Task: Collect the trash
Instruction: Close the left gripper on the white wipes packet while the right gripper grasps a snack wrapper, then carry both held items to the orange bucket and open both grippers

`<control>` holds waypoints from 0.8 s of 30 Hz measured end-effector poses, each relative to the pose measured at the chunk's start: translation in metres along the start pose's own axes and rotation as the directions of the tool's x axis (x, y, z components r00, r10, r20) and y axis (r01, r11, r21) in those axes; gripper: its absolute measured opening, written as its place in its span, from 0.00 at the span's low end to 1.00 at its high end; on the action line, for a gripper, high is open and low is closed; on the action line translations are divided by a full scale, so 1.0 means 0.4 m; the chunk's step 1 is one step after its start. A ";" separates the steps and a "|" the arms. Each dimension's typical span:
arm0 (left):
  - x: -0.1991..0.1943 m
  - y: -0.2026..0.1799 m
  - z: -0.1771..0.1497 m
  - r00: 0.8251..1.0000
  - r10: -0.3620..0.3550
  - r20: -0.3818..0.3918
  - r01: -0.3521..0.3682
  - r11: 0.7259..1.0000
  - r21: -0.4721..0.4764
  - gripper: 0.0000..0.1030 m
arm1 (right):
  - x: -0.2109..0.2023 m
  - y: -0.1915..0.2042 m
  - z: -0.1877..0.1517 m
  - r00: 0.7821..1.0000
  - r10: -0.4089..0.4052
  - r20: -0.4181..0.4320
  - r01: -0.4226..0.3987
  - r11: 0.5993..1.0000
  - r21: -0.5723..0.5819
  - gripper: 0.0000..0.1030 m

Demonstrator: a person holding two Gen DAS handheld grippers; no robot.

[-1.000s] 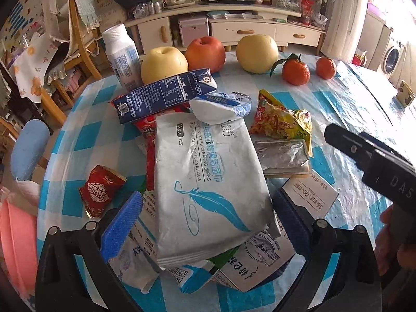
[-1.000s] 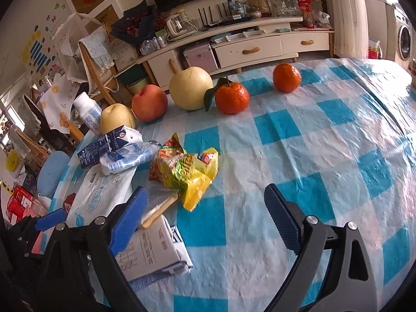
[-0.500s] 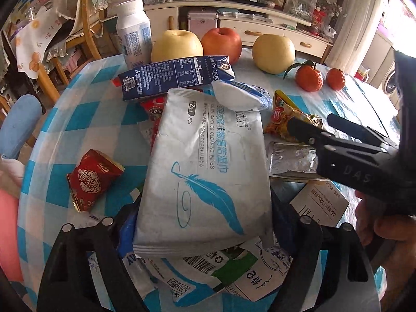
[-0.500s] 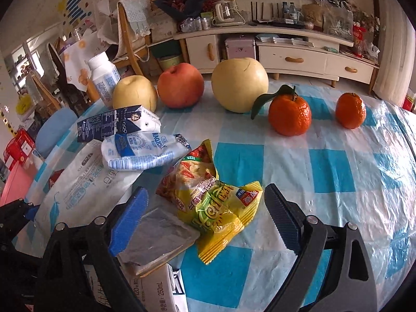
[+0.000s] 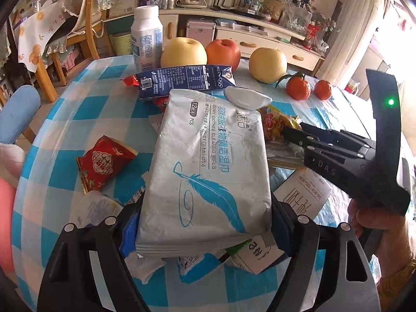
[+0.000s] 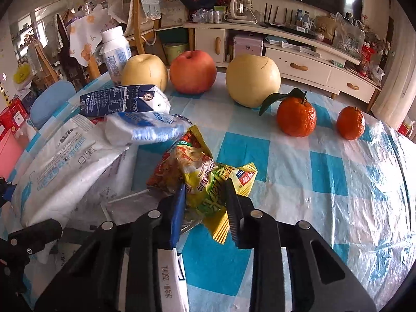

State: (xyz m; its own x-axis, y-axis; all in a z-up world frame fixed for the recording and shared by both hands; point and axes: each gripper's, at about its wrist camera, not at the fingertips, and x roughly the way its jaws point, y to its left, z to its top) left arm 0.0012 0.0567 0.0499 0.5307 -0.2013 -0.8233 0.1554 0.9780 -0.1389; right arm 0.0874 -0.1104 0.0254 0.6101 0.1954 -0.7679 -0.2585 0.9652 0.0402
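My left gripper (image 5: 205, 223) is shut on a white wet-wipes pack (image 5: 208, 171) with a blue feather print, gripping its near end above the trash pile. My right gripper (image 6: 205, 195) is shut on a crumpled yellow snack bag (image 6: 205, 174); it also shows in the left wrist view (image 5: 299, 136) at the right. Other trash on the checked tablecloth (image 6: 338, 182): a dark blue milk carton (image 5: 186, 80), a white-blue pouch (image 6: 145, 128), a red wrapper (image 5: 104, 162), a white 250 mL carton (image 6: 171, 280) and flattened cartons (image 5: 249, 254) under the wipes.
Two yellow pears (image 6: 252, 79), a red apple (image 6: 193, 71), two tangerines (image 6: 296, 117) and a white bottle (image 6: 115, 52) stand along the far table edge. Wooden chairs (image 5: 85, 26) and a blue stool (image 5: 18, 111) are at the left, a white cabinet (image 6: 299, 59) behind.
My right gripper moved forward and closed on the yellow snack bag. My left gripper closed on the wipes pack and lifted its near end.
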 end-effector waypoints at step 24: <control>-0.224 0.190 -0.056 0.977 -0.012 0.213 0.028 0.997 -0.070 0.78 | -0.235 0.154 -0.033 0.976 -0.067 0.206 0.054 0.996 0.071 0.15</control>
State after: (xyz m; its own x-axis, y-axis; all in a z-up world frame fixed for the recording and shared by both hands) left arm -0.0533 0.1501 0.1006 0.6942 -0.2199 -0.6854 0.1109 0.9735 -0.2000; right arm 0.0041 -0.0716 0.0915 0.7671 0.1615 -0.6209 -0.1712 0.9842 0.0445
